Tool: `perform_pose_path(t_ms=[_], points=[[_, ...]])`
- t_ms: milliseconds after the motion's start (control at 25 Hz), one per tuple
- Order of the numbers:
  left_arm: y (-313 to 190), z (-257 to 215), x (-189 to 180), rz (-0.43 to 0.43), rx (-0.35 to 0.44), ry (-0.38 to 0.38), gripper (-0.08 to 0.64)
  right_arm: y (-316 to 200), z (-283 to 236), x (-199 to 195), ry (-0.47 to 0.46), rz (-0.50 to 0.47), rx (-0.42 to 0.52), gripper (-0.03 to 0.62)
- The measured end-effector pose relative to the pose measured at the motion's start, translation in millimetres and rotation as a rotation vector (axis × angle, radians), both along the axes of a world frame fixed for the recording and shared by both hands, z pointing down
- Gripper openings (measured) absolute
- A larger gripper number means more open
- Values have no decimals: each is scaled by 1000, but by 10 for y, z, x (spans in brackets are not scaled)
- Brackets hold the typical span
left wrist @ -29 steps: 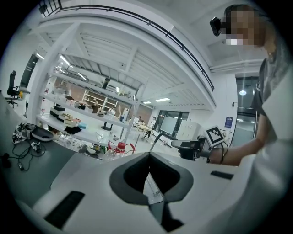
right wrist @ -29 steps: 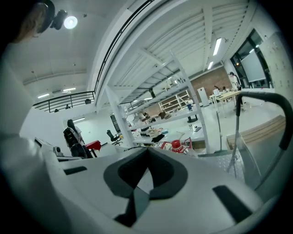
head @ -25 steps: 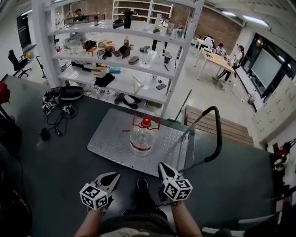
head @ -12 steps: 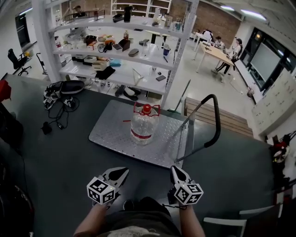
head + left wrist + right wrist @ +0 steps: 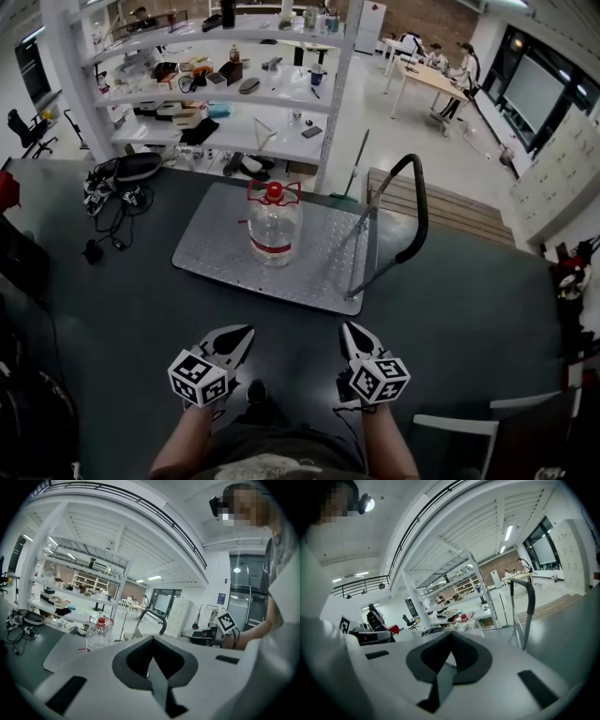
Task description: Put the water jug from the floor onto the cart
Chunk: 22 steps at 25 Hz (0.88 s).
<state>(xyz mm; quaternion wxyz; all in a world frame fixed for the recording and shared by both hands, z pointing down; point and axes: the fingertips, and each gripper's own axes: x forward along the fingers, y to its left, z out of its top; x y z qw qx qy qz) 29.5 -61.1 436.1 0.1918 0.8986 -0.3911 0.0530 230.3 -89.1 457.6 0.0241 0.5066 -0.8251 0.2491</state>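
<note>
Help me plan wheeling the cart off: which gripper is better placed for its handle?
Right, likely. The right gripper is nearer the handle of the cart; the left gripper is farther off. Both pairs of jaws are shut and empty.

The water jug [image 5: 273, 230] stands on the cart [image 5: 314, 270], with the shelves [image 5: 246, 133] behind it and the left gripper [image 5: 247, 331] and right gripper [image 5: 347, 328] in front.

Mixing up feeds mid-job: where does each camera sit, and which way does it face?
Head view: on the head, steeply down at jug on cart; left claw, right claw, forearms show.
Left gripper view: on left claw, facing the jug; right forearm shows.
Right gripper view: on right claw, facing cart handle; left claw's cube shows.
Shared: all show the jug.
</note>
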Motion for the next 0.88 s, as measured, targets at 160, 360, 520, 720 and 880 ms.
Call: perform_pose_path(t_ms=[160, 360, 520, 720, 880], points=[[202, -100, 282, -16, 23, 1, 7, 294, 40, 300, 4, -7, -14, -8], [685, -112, 536, -14, 39, -19, 7, 658, -29, 523, 21, -36, 8, -8], [1059, -88, 620, -38, 40, -41, 7, 1025, -35, 711, 41, -50, 7, -8], [1464, -70, 788, -52, 34, -39, 7, 1490, 120, 1005, 48, -34, -34, -8], [1761, 26, 903, -39, 4, -42, 8, 1769, 212, 1135, 53, -21, -60, -8]])
